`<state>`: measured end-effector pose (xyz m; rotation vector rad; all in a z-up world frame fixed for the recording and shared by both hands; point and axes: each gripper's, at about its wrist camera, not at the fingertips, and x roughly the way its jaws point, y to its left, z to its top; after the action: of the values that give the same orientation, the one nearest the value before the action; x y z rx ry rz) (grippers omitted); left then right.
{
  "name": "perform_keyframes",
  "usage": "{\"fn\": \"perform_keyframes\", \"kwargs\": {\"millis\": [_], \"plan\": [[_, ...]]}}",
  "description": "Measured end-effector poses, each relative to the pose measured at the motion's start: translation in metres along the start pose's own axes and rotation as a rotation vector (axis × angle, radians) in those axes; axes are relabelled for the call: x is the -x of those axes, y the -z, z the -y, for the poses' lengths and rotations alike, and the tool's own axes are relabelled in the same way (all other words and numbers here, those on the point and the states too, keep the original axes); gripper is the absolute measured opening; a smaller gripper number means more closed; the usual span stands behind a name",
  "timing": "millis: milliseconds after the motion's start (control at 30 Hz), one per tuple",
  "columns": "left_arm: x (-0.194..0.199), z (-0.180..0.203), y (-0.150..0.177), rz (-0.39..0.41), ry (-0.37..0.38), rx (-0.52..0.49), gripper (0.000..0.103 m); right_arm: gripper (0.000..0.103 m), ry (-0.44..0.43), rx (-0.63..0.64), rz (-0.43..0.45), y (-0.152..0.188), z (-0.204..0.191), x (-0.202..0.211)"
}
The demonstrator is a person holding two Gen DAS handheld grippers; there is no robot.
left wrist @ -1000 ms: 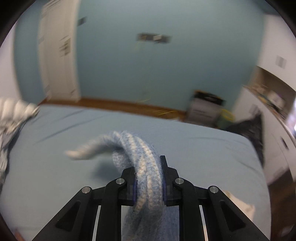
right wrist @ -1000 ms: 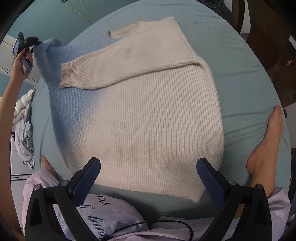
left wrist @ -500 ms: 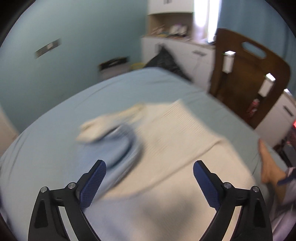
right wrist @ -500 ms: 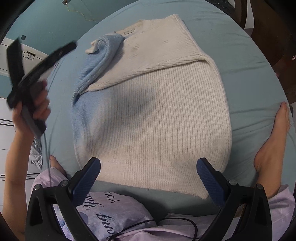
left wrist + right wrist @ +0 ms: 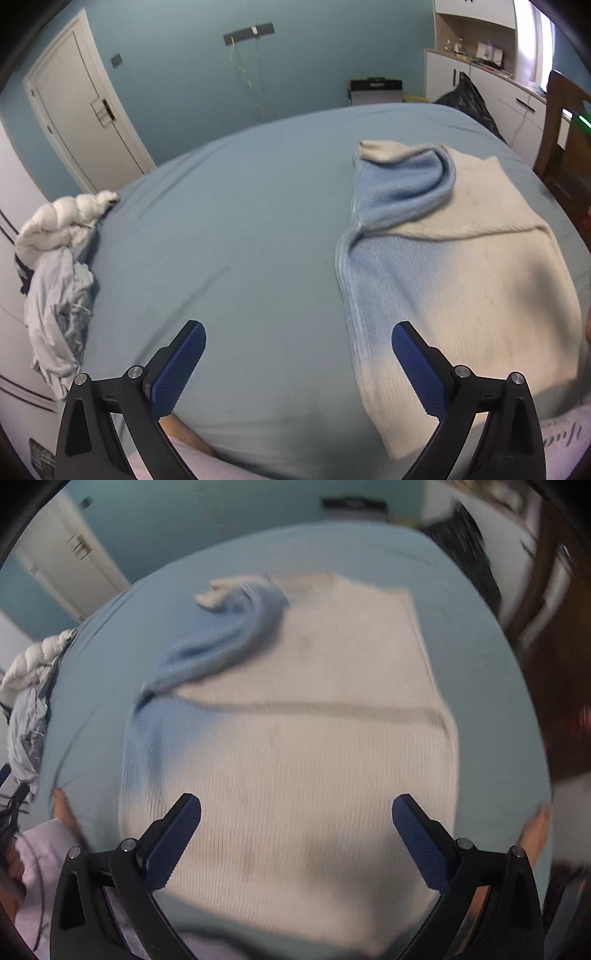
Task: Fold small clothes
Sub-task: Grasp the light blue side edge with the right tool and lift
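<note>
A knitted sweater (image 5: pixel 461 295), cream fading to light blue on its left side, lies flat on the blue bed sheet (image 5: pixel 221 240). Its blue sleeve (image 5: pixel 402 192) lies bunched across the upper left, over the cream sleeve folded beneath. My left gripper (image 5: pixel 297 354) hovers over bare sheet just left of the sweater's near left edge; its jaws are opening and nothing is between them. In the blurred right wrist view, my right gripper (image 5: pixel 295 827) stands open above the sweater (image 5: pixel 295 768) near its hem, holding nothing. The blue sleeve (image 5: pixel 236 627) shows at the far left.
A heap of white and grey clothes (image 5: pixel 59 266) sits at the bed's left edge. A wooden chair (image 5: pixel 569 147) and white cabinets stand at the right. The person's foot (image 5: pixel 535 830) rests right of the sweater, and lavender clothing (image 5: pixel 40 856) shows at the near left.
My left gripper let go of the blue sleeve, which dropped onto the sweater's upper left. It opened wide and swung back to the sweater's near left side. The right gripper shifted slightly.
</note>
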<state>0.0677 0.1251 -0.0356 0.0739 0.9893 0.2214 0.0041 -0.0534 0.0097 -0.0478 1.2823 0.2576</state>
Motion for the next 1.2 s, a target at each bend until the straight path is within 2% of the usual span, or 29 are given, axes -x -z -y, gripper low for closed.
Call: {"fn": "perform_keyframes", "kwargs": {"millis": [67, 167, 200, 267, 400, 533, 667, 767, 833, 867, 900, 933, 1033, 1100, 1167, 1200], "plan": [[-0.004, -0.017, 0.009, 0.004, 0.0, 0.015, 0.102, 0.101, -0.003, 0.08, 0.007, -0.05, -0.028, -0.026], [-0.015, -0.029, 0.021, -0.015, 0.008, 0.014, 0.102, 0.101, -0.003, 0.155, -0.038, -0.113, -0.063, -0.08], [-0.022, -0.029, 0.022, -0.019, 0.016, 0.018, 0.102, 0.099, 0.034, 0.172, -0.044, -0.137, -0.077, -0.103], [-0.031, -0.033, 0.027, -0.047, 0.034, 0.01, 0.102, 0.078, 0.153, 0.201, -0.046, -0.178, -0.1, -0.147], [-0.05, -0.04, 0.032, -0.107, 0.053, 0.005, 0.102, 0.076, 0.253, 0.207, -0.067, -0.231, -0.124, -0.218], [-0.057, -0.045, 0.036, -0.119, 0.077, 0.02, 0.102, 0.077, 0.295, 0.187, -0.076, -0.251, -0.135, -0.264], [-0.059, -0.044, 0.039, -0.138, 0.08, 0.02, 0.102, 0.077, 0.404, 0.236, -0.006, -0.251, -0.143, -0.279], [-0.052, -0.044, 0.042, -0.122, 0.079, 0.007, 0.102, 0.077, 0.501, 0.187, 0.193, -0.247, -0.149, -0.256], [-0.048, -0.045, 0.044, -0.117, 0.083, 0.009, 0.102, 0.078, 0.471, 0.12, 0.316, -0.241, -0.148, -0.231], [-0.047, -0.045, 0.044, -0.12, 0.089, 0.014, 0.102, 0.08, 0.401, 0.101, 0.351, -0.239, -0.149, -0.223], [-0.047, -0.046, 0.045, -0.124, 0.095, 0.017, 0.102, 0.083, 0.342, 0.105, 0.343, -0.24, -0.15, -0.223], [-0.047, -0.047, 0.045, -0.127, 0.099, 0.017, 0.102, 0.085, 0.291, 0.133, 0.28, -0.243, -0.154, -0.231], [-0.05, -0.048, 0.046, -0.136, 0.105, 0.019, 0.102, 0.085, 0.272, 0.199, 0.083, -0.244, -0.159, -0.266], [-0.052, -0.05, 0.046, -0.143, 0.106, 0.019, 0.102, 0.085, 0.244, 0.185, -0.007, -0.241, -0.152, -0.291], [-0.055, -0.052, 0.046, -0.148, 0.108, 0.023, 0.102, 0.083, 0.206, 0.156, -0.027, -0.238, -0.14, -0.302], [-0.056, -0.053, 0.045, -0.148, 0.11, 0.026, 0.102, 0.079, 0.194, 0.138, -0.032, -0.238, -0.132, -0.307]]}}
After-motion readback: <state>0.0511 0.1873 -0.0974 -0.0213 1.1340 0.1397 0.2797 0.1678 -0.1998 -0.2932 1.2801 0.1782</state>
